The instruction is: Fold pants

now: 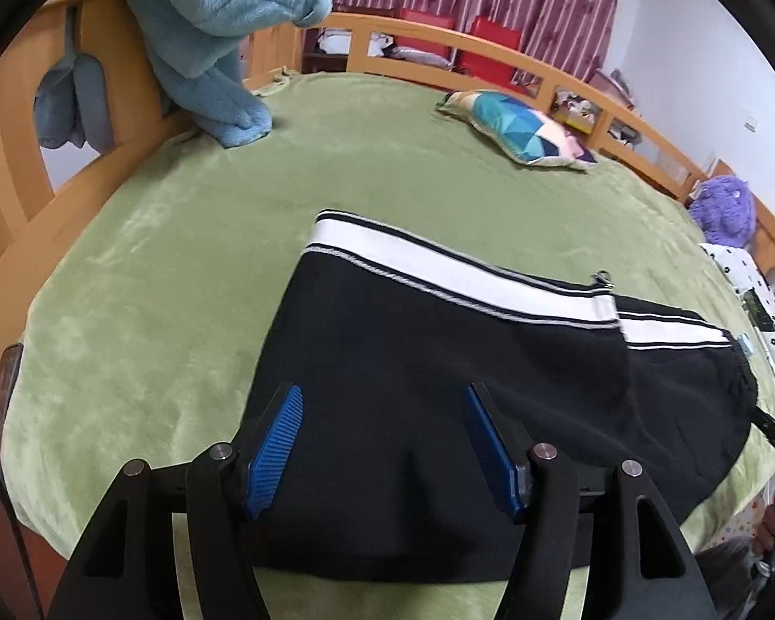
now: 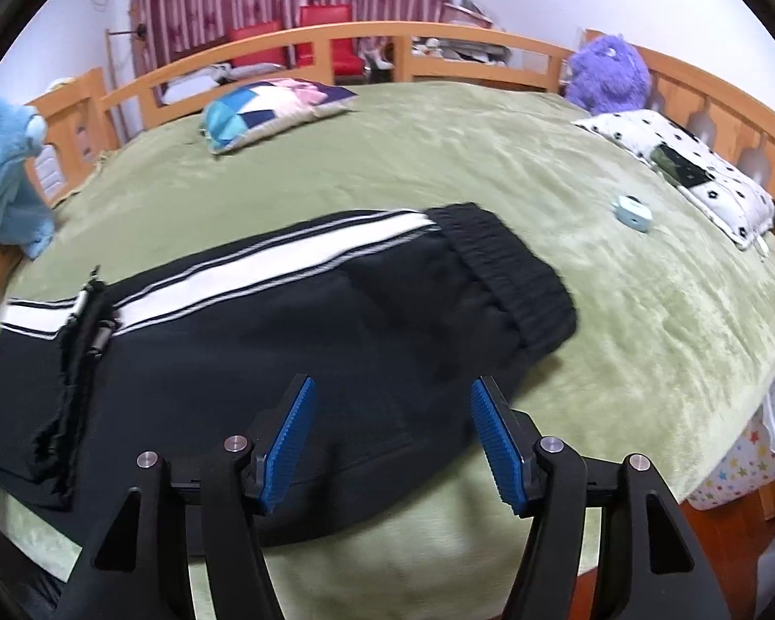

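Observation:
Black pants [image 1: 439,387] with a white side stripe lie folded on the green bed cover [image 1: 155,284]; they also show in the right wrist view [image 2: 284,341]. The ribbed waistband [image 2: 511,268] is at the right end, and the leg cuffs [image 2: 77,341] are folded over at the left. My left gripper [image 1: 382,398] is open, its blue pads above the near left part of the pants and holding nothing. My right gripper [image 2: 392,387] is open over the near edge of the pants below the waistband, empty.
A blue plush blanket [image 1: 217,36] hangs on the wooden bed rail [image 1: 491,46]. A patchwork cushion [image 2: 274,108], a purple plush toy [image 2: 609,72], a dotted white pillow [image 2: 687,165] and a small light-blue object [image 2: 633,212] lie on the bed. A star-print basket [image 2: 749,454] stands beside it.

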`<state>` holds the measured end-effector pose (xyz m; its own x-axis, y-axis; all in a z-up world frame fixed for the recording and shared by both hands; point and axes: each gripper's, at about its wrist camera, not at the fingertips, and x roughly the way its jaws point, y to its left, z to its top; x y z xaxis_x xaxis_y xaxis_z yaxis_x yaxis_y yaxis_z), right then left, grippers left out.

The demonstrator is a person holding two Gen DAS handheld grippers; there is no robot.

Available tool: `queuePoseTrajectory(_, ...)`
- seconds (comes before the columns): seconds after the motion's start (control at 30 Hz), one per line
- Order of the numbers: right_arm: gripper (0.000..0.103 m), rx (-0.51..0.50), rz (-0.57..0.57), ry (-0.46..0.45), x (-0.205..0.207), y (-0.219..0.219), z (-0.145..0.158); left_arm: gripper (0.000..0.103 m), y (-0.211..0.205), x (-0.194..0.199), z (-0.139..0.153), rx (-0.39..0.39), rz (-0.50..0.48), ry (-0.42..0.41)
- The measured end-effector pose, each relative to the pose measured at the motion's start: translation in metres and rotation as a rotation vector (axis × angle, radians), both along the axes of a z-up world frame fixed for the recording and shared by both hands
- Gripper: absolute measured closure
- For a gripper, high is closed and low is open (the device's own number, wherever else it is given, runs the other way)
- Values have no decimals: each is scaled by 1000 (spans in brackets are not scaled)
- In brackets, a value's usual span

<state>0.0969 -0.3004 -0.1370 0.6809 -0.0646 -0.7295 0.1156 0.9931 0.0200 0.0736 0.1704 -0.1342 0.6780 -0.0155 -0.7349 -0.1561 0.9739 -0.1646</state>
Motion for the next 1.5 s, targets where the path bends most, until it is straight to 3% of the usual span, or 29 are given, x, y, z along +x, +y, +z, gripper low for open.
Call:
queuePoseTrajectory(0.2, 41, 8, 50, -38, 7, 19, -13, 36, -18, -1, -6, 30, -18, 1)
queuePoseTrajectory(0.33, 44, 99, 88, 83, 22, 21, -48, 37, -23, 2, -32, -12, -25, 42)
queuePoseTrajectory(0.43, 43, 74, 85, 104, 24, 27, -64, 37, -28, 5, -57, -13, -16, 70)
queuePoseTrajectory(0.57, 27, 85, 113, 111, 27, 32, -65, 38, -37, 4, -62, 43, -17, 38)
queuePoseTrajectory(0.77, 22, 58, 100, 98, 28, 39, -70, 39, -36, 9, -67, 13, 4, 33)
queuePoseTrajectory(1.5, 20, 82, 73, 62, 24, 40, -70, 37, -36, 10, -66, 4, 36, 52)
